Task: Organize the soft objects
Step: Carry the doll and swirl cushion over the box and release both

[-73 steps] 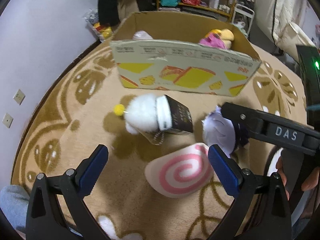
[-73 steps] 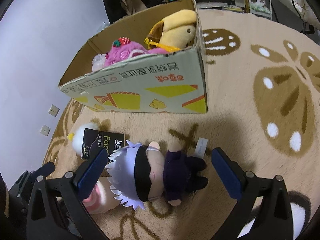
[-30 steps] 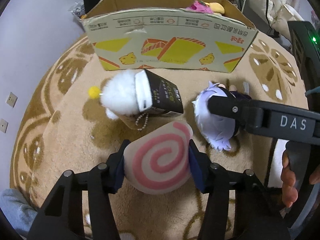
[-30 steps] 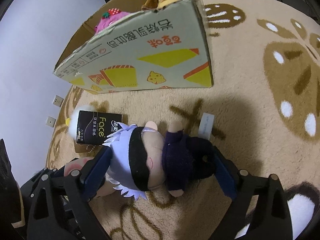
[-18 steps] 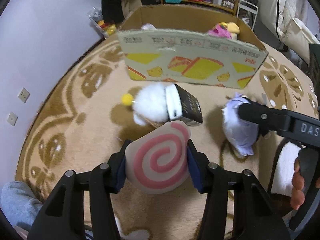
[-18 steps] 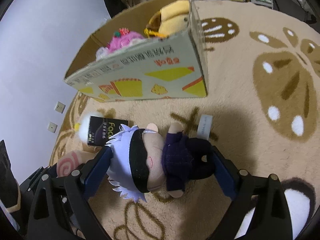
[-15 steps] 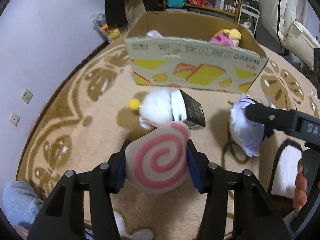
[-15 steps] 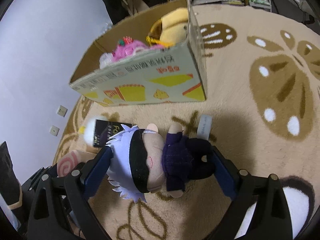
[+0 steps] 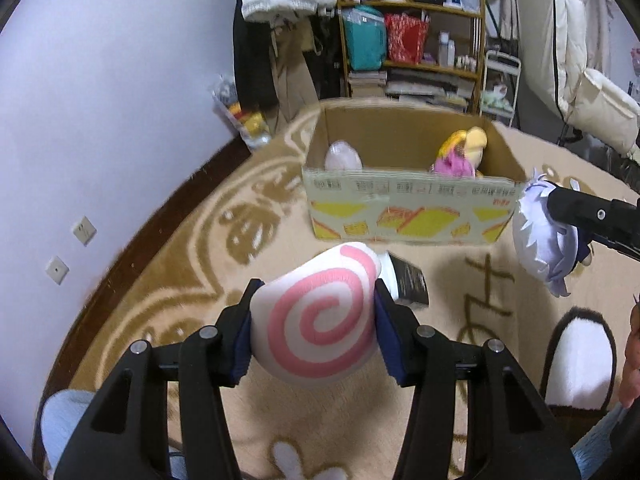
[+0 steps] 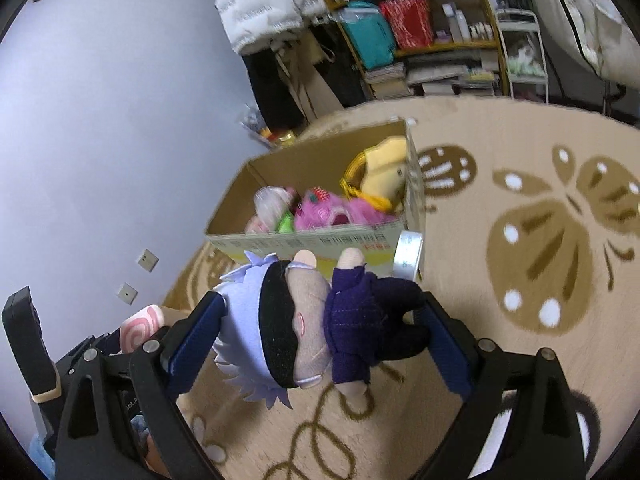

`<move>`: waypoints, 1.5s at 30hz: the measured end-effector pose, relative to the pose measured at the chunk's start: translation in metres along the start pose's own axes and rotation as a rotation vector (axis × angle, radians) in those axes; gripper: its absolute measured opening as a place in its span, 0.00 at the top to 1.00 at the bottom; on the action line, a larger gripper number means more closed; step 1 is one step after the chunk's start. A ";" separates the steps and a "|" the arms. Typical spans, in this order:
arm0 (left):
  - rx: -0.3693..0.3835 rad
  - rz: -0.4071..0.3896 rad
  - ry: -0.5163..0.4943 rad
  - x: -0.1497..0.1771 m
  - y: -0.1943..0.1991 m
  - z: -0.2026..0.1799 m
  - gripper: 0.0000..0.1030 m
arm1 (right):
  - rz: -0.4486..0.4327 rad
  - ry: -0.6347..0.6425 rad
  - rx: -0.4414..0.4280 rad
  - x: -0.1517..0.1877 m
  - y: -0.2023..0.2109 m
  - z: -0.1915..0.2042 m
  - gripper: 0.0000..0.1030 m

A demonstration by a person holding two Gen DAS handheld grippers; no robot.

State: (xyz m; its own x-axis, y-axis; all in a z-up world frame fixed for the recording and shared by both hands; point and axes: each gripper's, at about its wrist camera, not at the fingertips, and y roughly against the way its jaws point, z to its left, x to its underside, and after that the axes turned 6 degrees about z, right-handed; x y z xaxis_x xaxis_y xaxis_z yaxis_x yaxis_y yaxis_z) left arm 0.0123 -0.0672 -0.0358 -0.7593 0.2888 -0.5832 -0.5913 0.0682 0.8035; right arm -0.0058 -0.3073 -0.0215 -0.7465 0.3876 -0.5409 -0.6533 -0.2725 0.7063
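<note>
Home, prob. bedroom — patterned rug (image 9: 168, 280), cluttered shelf (image 9: 412, 32), hung coats (image 10: 264, 4).

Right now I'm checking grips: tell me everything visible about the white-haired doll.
The white-haired doll is a plush figure with spiky pale lavender hair, a black blindfold band, a peach face and dark navy clothes. It lies sideways, lifted off the carpet, pinched head-to-feet between the right tongs, just short of the cardboard box.
</note>
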 end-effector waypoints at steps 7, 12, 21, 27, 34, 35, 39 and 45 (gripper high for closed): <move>-0.021 -0.094 -0.016 -0.029 0.015 0.003 0.50 | -0.059 0.024 -0.013 -0.023 0.004 0.010 0.04; -0.034 -0.137 -0.026 -0.053 0.014 0.005 0.50 | -0.077 0.015 -0.022 -0.038 -0.002 0.006 0.04; -0.047 -0.183 -0.057 -0.093 -0.003 0.001 0.50 | -0.092 0.052 0.002 -0.064 -0.020 0.004 0.04; -0.043 -0.203 -0.085 -0.113 -0.020 -0.006 0.50 | -0.134 0.098 0.034 -0.088 -0.034 0.009 0.04; 0.006 -0.217 -0.079 -0.136 -0.045 -0.010 0.49 | -0.188 0.106 0.038 -0.102 -0.049 0.004 0.04; 0.020 -0.214 -0.069 -0.138 -0.048 -0.008 0.49 | -0.184 0.100 0.036 -0.103 -0.053 0.001 0.04; 0.078 -0.181 -0.040 -0.143 -0.064 -0.005 0.46 | -0.161 0.083 0.036 -0.102 -0.065 -0.007 0.03; 0.089 -0.128 -0.032 -0.140 -0.086 -0.008 0.38 | -0.122 0.069 0.030 -0.104 -0.080 -0.011 0.02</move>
State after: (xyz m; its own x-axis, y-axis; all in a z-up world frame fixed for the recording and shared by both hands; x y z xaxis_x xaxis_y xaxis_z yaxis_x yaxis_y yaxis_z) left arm 0.1675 -0.1214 -0.0239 -0.6691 0.3028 -0.6786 -0.6553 0.1903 0.7310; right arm 0.1228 -0.3351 -0.0271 -0.6697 0.3539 -0.6528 -0.7361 -0.2000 0.6467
